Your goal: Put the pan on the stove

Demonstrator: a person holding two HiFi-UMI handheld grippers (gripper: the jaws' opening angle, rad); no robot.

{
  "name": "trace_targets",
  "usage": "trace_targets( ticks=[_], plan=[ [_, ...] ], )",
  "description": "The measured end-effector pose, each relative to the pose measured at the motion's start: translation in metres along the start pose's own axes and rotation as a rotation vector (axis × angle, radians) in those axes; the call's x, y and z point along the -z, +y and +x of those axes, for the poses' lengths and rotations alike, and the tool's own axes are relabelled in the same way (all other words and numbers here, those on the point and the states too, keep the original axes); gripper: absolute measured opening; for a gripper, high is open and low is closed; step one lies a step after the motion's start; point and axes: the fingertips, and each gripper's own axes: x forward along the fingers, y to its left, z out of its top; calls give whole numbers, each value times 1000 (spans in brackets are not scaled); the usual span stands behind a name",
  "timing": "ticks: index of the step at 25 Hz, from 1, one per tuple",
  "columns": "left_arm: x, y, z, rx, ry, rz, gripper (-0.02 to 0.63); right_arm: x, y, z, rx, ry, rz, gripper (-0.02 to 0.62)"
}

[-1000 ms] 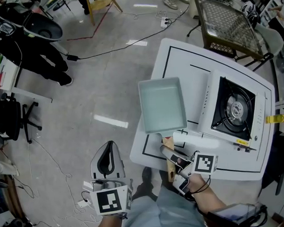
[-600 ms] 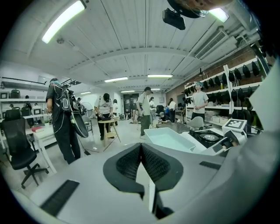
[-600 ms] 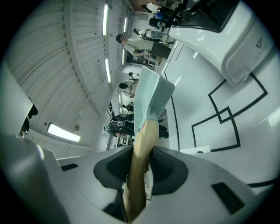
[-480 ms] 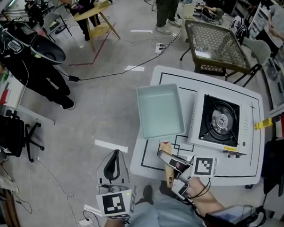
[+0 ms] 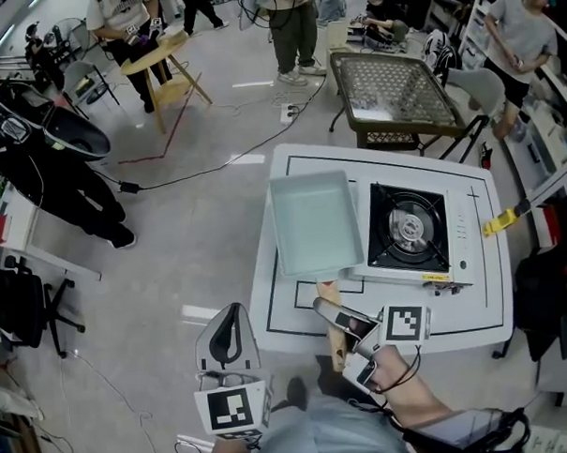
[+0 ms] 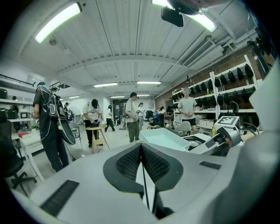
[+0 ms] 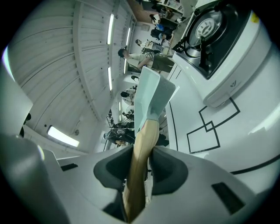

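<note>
A pale teal rectangular pan (image 5: 316, 221) with a wooden handle (image 5: 331, 303) sits over the left part of the white table (image 5: 409, 305), its right edge against the stove (image 5: 408, 232). My right gripper (image 5: 332, 317) is shut on the handle. In the right gripper view the handle (image 7: 142, 153) runs up between the pads to the pan (image 7: 148, 94), with the stove (image 7: 214, 35) at upper right. My left gripper (image 5: 225, 338) hangs off the table's left side over the floor, jaws shut and empty. The left gripper view shows the pan (image 6: 164, 139) ahead.
A wire-topped table (image 5: 395, 89) stands behind the white table. A wooden stool (image 5: 168, 62) and several people are at the back. Cables lie on the floor at left. A yellow-tipped tool (image 5: 499, 223) sticks in at the table's right edge.
The pan has moved right, from overhanging the table's left edge to lying against the stove's left side. The head view has tilted up and shows more of the room.
</note>
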Motion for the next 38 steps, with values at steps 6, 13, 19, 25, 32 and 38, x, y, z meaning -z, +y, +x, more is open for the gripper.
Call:
trace_targets(
  ticks=[6, 13, 19, 25, 32, 38],
  plan=[
    [-12, -48, 13, 103, -41, 18, 18, -15, -2, -40, 9, -63, -10, 133],
    [-23, -101, 38, 199, -43, 39, 18, -48, -12, -87, 60, -142, -17, 133],
    [-30, -147, 69, 273, -46, 57, 18, -83, -26, -124, 82, -212, -11, 133],
    [-41, -183, 93, 312, -54, 62, 18, -108, -38, -149, 96, -243, 5, 134],
    [-44, -199, 110, 342, -72, 65, 18, -123, -47, -157, 107, -266, 44, 134],
    [-40, -202, 121, 341, -46, 68, 18, -133, -56, -158, 113, -267, 53, 134]
  ],
)
